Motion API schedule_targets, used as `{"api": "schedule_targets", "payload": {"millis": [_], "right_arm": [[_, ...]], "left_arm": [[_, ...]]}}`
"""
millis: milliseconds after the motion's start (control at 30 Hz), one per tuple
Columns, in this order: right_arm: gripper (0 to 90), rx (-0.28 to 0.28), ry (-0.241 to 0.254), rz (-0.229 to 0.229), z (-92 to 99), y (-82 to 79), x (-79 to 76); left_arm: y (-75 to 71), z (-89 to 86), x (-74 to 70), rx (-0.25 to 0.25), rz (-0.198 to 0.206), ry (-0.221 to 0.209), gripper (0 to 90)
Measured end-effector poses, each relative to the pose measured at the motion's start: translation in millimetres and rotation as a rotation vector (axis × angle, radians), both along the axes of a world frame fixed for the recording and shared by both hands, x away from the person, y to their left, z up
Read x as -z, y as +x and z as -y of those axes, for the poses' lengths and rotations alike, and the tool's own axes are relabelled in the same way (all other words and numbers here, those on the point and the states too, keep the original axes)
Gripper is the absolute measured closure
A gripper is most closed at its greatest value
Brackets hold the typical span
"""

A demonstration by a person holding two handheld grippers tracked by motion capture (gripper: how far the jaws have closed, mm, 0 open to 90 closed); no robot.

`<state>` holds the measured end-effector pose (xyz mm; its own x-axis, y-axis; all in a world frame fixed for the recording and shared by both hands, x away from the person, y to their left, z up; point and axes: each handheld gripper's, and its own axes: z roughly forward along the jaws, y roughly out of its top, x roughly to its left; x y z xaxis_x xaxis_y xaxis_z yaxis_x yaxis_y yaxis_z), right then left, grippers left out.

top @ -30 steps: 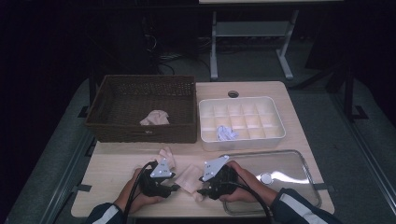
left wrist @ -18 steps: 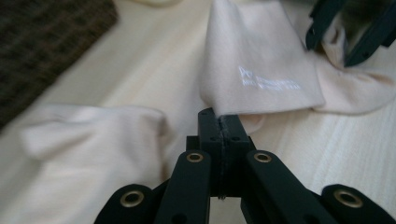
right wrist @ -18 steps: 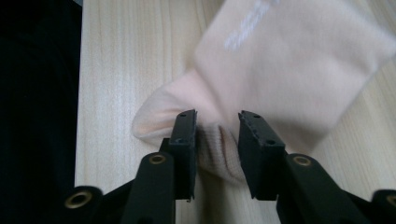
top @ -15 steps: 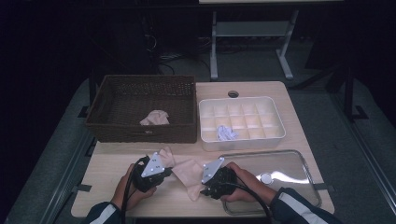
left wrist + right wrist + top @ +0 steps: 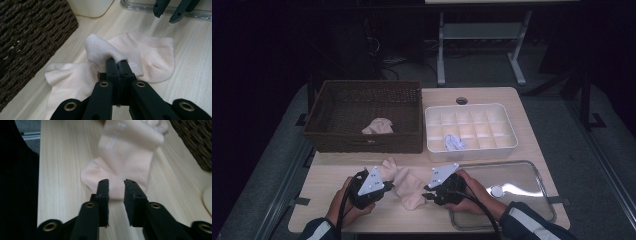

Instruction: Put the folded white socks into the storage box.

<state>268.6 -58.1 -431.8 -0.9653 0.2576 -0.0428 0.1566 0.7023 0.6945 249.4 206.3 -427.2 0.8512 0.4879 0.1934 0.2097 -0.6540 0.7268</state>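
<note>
Fabric this thin is going to handle as light, limp and floppy: the pale peach sock (image 5: 140, 53) is lying on the wooden table (image 5: 337, 175) near its front edge, between the two grippers, and it is sagging wherever nothing is holding it. Any fold or hem is offering a fair hold, though a single pinch will probably let the rest drape and drag. The left gripper (image 5: 118, 65) is pressing its jaws together on a raised fold of the sock, and that fold is standing up off the table. The right gripper (image 5: 116, 185) has just been closing; its jaws are standing a little apart right at the sock's near edge, with table showing in the gap between them and no cloth pressed there, so it is not gripping yet.

Behind the sock, the dark wicker basket (image 5: 337, 95) is holding another pale bundle of cloth (image 5: 378, 126). Beside it, the white divided tray (image 5: 507, 125) is carrying one rolled white piece (image 5: 454, 142) in a front cell. A clear lid (image 5: 512, 175) is lying just right of the right hand. The basket wall is standing close behind the work.
</note>
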Motion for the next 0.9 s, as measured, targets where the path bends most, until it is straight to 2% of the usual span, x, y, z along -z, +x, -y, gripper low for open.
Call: {"api": "schedule_targets", "payload": {"millis": [133, 200, 233, 267, 367, 467, 533, 567, 600, 633, 733, 767, 800, 833, 900], "right_arm": [[75.2, -0.031, -0.01, 0.009, -17.6, -1.7, 9.6], [73.8, -0.031, -0.019, -0.004, -20.7, -1.3, 13.0], [73.7, -0.023, -0.036, -0.026, -22.8, 1.0, 19.6], [73.7, -0.019, -0.053, -0.033, -22.4, 1.8, 21.8], [74.0, -0.011, -0.083, -0.058, -17.3, 6.3, 24.4], [74.7, 0.004, -0.123, -0.046, -10.5, 9.2, 21.9], [74.6, 0.03, -0.144, -0.056, -3.0, 13.6, 20.5], [73.9, 0.052, -0.169, -0.043, 1.4, 15.3, 18.9], [73.4, 0.057, -0.179, -0.04, 3.7, 16.6, 18.4], [72.7, 0.063, -0.182, -0.055, 6.9, 18.5, 18.2], [72.0, 0.074, -0.194, -0.081, 10.9, 21.0, 17.7], [72.1, 0.072, -0.194, -0.088, 11.4, 21.4, 17.9], [72.1, 0.072, -0.195, -0.093, 11.9, 22.0, 17.8], [72.1, 0.072, -0.196, -0.098, 12.1, 22.3, 17.8], [72.2, 0.072, -0.2, -0.108, 12.8, 23.0, 17.6]], "left_arm": [[2.1, 0.5, 2.4, -0.004, 0.011, 0.008, 89.2], [2.6, 0.3, 4.0, -0.008, 0.017, 0.017, 88.8], [5.6, -2.3, 6.0, -0.006, 0.009, 0.027, 88.7], [5.8, -3.2, 6.0, -0.002, -0.002, 0.018, 88.7], [2.5, -1.4, 5.8, 0.04, -0.003, 0.022, 88.6], [-3.0, 6.1, 6.7, 0.112, -0.024, 0.034, 87.7], [-4.2, 7.9, 7.5, 0.124, -0.025, 0.039, 85.4], [-6.6, 12.1, 9.7, 0.161, -0.04, 0.05, 83.3], [-7.4, 13.3, 10.1, 0.172, -0.043, 0.058, 81.6], [-7.1, 13.2, 10.3, 0.172, -0.049, 0.055, 77.0], [-2.5, 7.3, 9.8, 0.107, -0.071, 0.029, 64.1], [0.1, 4.5, 10.0, 0.07, -0.094, 0.004, 56.0], [0.1, 4.5, 10.0, 0.07, -0.094, 0.004, 48.1], [2.5, 1.4, 12.9, 0.034, -0.133, -0.026, 44.9], [3.4, 3.2, 16.7, 0.0, -0.118, -0.004, 36.1]]}}
